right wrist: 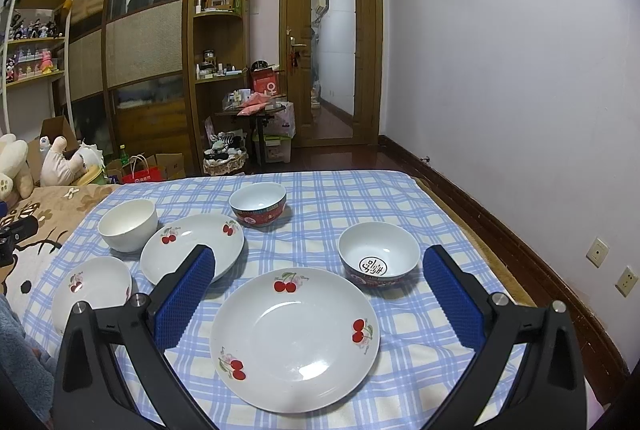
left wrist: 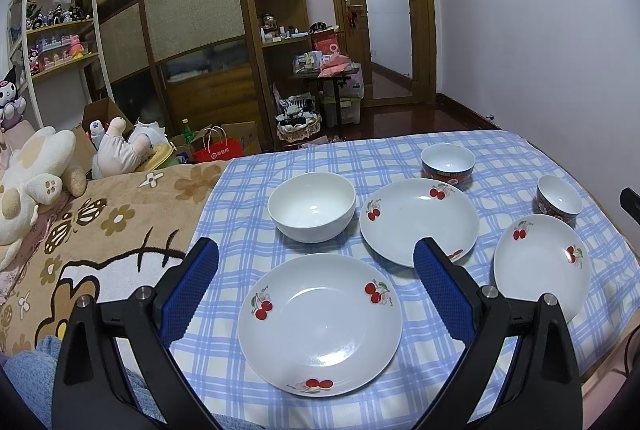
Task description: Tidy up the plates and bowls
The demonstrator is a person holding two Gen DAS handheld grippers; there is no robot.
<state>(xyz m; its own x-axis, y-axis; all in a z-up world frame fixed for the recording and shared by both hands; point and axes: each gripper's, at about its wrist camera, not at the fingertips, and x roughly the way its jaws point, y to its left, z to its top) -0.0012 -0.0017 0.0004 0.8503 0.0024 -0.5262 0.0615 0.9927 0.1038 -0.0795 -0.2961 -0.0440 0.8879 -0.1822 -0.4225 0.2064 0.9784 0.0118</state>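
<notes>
Three white cherry-print plates and three bowls lie on a blue checked cloth (left wrist: 504, 158). In the left wrist view my left gripper (left wrist: 316, 250) is open above the near plate (left wrist: 320, 326), with the plain white bowl (left wrist: 312, 206) behind it, a second plate (left wrist: 416, 218), a third plate (left wrist: 540, 262) and two red-rimmed bowls (left wrist: 448, 162) (left wrist: 558, 198). In the right wrist view my right gripper (right wrist: 320, 258) is open above a plate (right wrist: 294, 338), beside a red patterned bowl (right wrist: 378, 254). The other plates (right wrist: 192, 246) (right wrist: 92, 290), white bowl (right wrist: 128, 224) and far bowl (right wrist: 258, 204) lie to the left.
The cloth covers a bed beside a brown cartoon blanket (left wrist: 100, 230) with plush toys (left wrist: 36, 166). A lilac wall (right wrist: 500, 70) runs along the right. A wardrobe (left wrist: 192, 30), shelves, a small cluttered table (left wrist: 328, 74) and a door (left wrist: 384, 14) stand beyond the bed.
</notes>
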